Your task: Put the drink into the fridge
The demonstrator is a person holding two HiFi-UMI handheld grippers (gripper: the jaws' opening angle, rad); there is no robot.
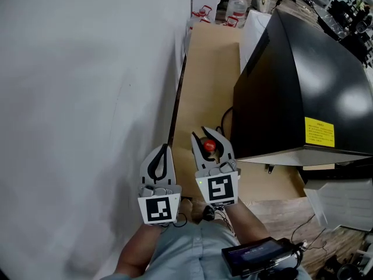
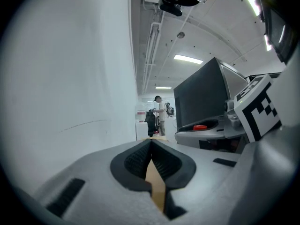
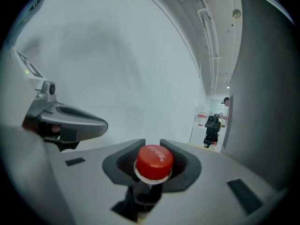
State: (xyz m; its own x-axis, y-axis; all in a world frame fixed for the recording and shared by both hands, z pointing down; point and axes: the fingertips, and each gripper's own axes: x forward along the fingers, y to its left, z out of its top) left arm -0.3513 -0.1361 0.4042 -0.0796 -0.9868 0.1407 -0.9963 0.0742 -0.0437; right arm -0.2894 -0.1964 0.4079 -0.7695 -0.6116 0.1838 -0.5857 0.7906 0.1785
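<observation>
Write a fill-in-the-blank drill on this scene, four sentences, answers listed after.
1. The right gripper has its jaws closed on a dark drink bottle whose screw cap is ____.
2. The left gripper has its jaws shut with ____ between them.
3. In the head view, the large black fridge stands to the ____ of both grippers.
4. The plain white wall is nearest the ____ gripper.

Missing words: red; nothing; right; left.

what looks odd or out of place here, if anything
Nothing stands out. The red-capped bottle is held by its neck in the right tongs, with no spill showing. The left tongs are shut and empty, and the black fridge looks undamaged.
</observation>
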